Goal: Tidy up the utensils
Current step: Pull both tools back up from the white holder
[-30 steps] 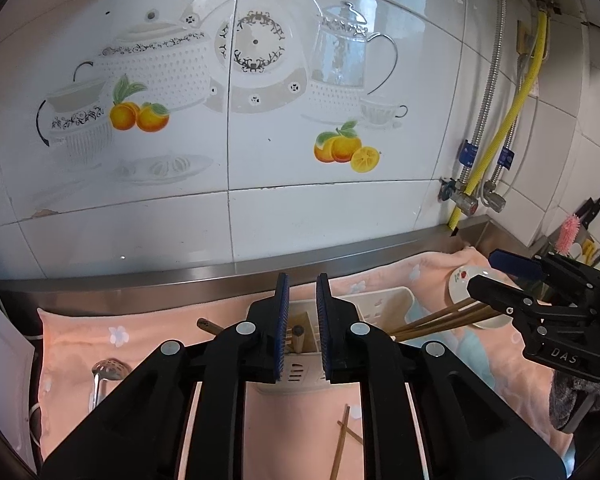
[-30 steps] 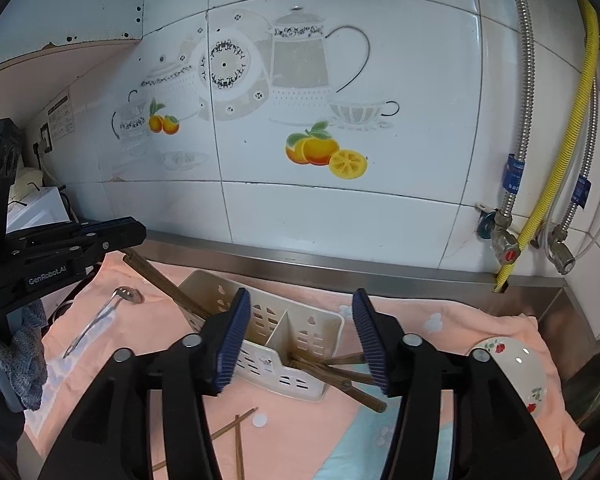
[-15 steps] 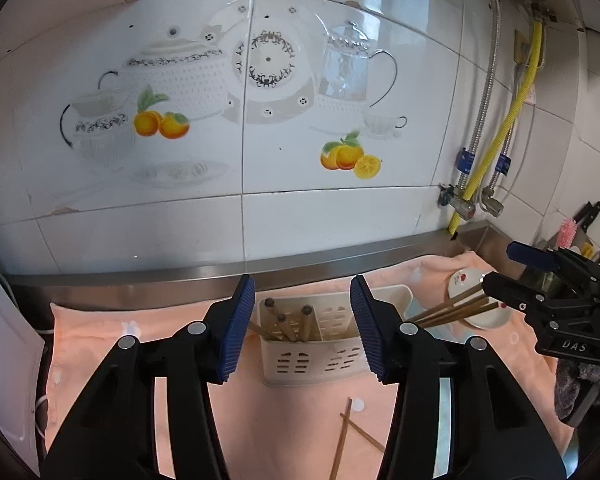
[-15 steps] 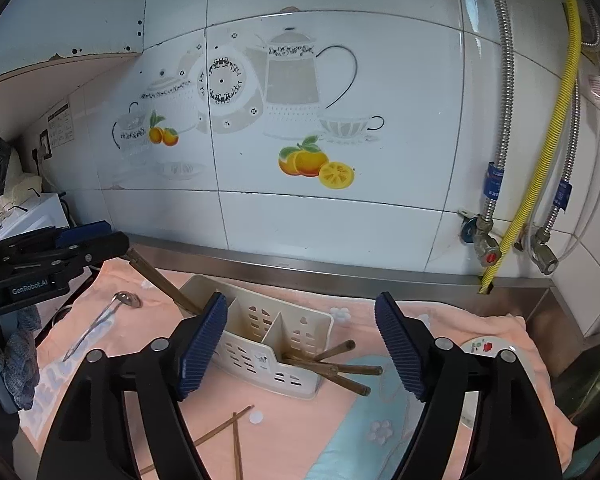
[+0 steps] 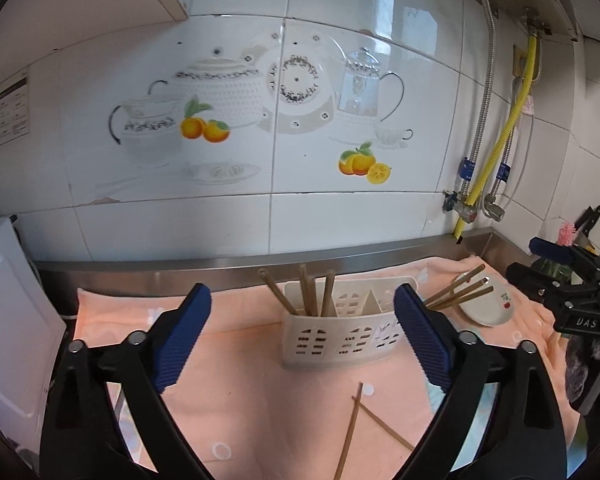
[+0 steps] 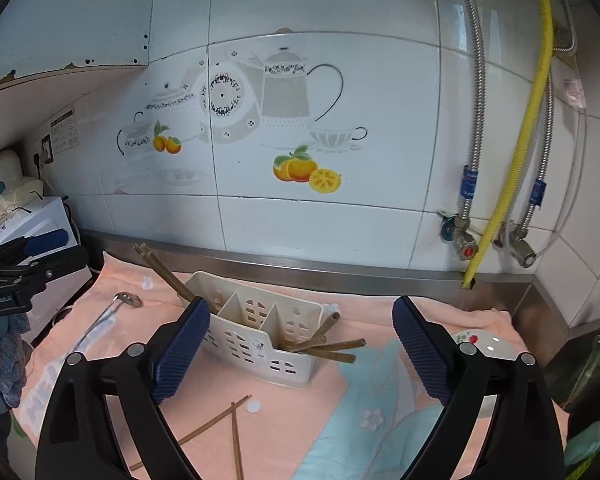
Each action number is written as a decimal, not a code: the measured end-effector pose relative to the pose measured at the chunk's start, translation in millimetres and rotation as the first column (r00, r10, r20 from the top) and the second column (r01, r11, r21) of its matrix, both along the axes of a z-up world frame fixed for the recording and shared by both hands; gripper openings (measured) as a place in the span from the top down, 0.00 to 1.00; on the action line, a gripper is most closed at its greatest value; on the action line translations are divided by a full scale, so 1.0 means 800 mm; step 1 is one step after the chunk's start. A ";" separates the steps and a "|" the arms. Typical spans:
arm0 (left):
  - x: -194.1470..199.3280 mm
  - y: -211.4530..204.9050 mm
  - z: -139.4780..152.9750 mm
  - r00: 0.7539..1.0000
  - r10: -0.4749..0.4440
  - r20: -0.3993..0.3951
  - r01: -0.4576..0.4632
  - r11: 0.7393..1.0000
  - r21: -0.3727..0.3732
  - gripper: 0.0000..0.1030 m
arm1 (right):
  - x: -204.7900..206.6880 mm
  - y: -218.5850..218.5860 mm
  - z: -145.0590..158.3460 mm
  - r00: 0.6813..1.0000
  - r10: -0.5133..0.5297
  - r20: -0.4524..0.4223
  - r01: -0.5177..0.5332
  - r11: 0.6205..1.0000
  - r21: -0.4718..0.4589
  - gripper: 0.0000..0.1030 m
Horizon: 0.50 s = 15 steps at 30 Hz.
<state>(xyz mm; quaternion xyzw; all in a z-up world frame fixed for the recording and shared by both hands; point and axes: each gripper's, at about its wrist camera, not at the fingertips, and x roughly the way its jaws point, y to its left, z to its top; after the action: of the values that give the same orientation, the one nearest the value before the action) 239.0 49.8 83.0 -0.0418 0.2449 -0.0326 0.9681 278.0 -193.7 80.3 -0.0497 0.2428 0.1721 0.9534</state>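
A cream slotted utensil caddy [image 5: 340, 330] stands on the peach cloth [image 5: 240, 360]; it also shows in the right wrist view [image 6: 260, 340]. Several brown chopsticks [image 5: 314, 290] stand in its left compartment and several more [image 5: 460, 290] stick out of its right end. Two loose chopsticks [image 5: 364, 424] lie crossed on the cloth in front of it, also visible in the right wrist view [image 6: 224, 428]. A metal spoon [image 6: 112, 310] lies at the left. My left gripper [image 5: 302, 340] is open and empty in front of the caddy. My right gripper [image 6: 300, 352] is open and empty, above the caddy's right end.
A small white dish [image 5: 488, 304] with a cherry print sits right of the caddy. A steel ledge [image 5: 180, 268] and the tiled wall bound the back. Pipes and valves [image 6: 472, 240] hang at the right. A white appliance [image 5: 8, 320] stands at the left.
My left gripper opened wide, released chopsticks that now stand in the caddy's left compartment, and drew back. My right gripper opened wider and pulled back slightly.
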 end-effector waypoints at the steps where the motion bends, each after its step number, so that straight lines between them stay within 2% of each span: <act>1: -0.004 0.001 0.000 1.000 0.003 0.002 -0.003 1.000 -0.002 0.09 | -0.004 -0.001 0.000 1.000 -0.001 0.003 0.001 1.000 -0.001 0.12; 3: -0.013 0.003 -0.002 1.000 0.009 0.008 -0.009 1.000 -0.005 0.06 | -0.009 -0.003 0.000 1.000 -0.004 0.003 0.004 1.000 -0.002 0.12; 15: -0.065 0.007 -0.022 1.000 0.017 0.012 -0.017 1.000 -0.012 0.05 | -0.051 -0.014 -0.006 1.000 -0.006 0.021 0.005 1.000 0.008 0.10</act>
<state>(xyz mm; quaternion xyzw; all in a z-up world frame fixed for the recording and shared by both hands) 186.9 55.0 65.6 -0.0496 0.2386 -0.0261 0.9695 237.1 -205.1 75.4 -0.0471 0.2324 0.1699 0.9565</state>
